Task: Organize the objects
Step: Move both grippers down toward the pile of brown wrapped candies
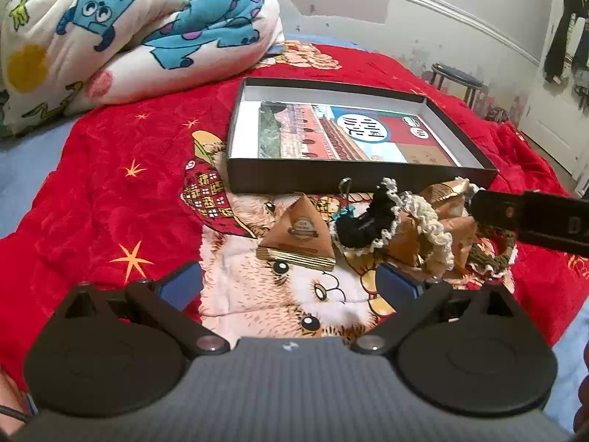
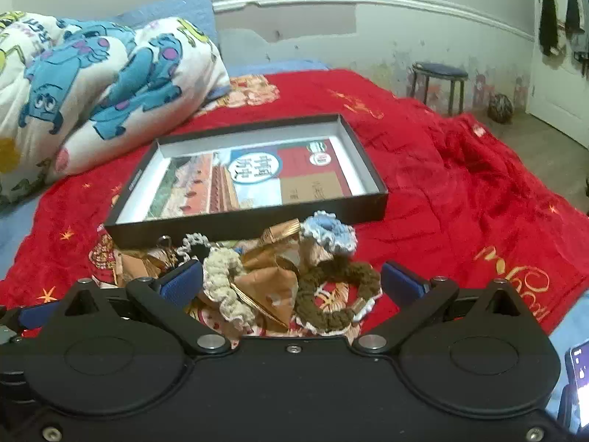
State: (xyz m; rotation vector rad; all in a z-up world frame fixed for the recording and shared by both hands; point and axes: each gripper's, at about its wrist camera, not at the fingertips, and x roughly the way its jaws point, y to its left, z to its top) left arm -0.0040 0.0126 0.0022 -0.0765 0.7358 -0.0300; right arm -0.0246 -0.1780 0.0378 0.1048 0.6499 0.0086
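Both grippers stand with their blue-padded fingers spread wide and nothing between the pads: the left gripper (image 1: 289, 283) hangs over the red blanket (image 1: 110, 184), with a brown pyramid-shaped packet (image 1: 298, 235) lying just past its fingertips at twelve o'clock, and the right gripper (image 2: 292, 283) hangs over a heap of small things without touching them. In the right wrist view that heap holds a cream scrunchie (image 2: 224, 280), a brown scrunchie (image 2: 338, 294), a blue and white scrunchie (image 2: 327, 234) and more brown packets (image 2: 268, 280). Beyond the heap, at twelve o'clock, lies a shallow black box (image 2: 368, 206) with a printed card (image 2: 250, 176) flat inside it. A folded cartoon quilt (image 2: 92, 84) sits at ten o'clock, a stool (image 2: 438, 73) at one o'clock.
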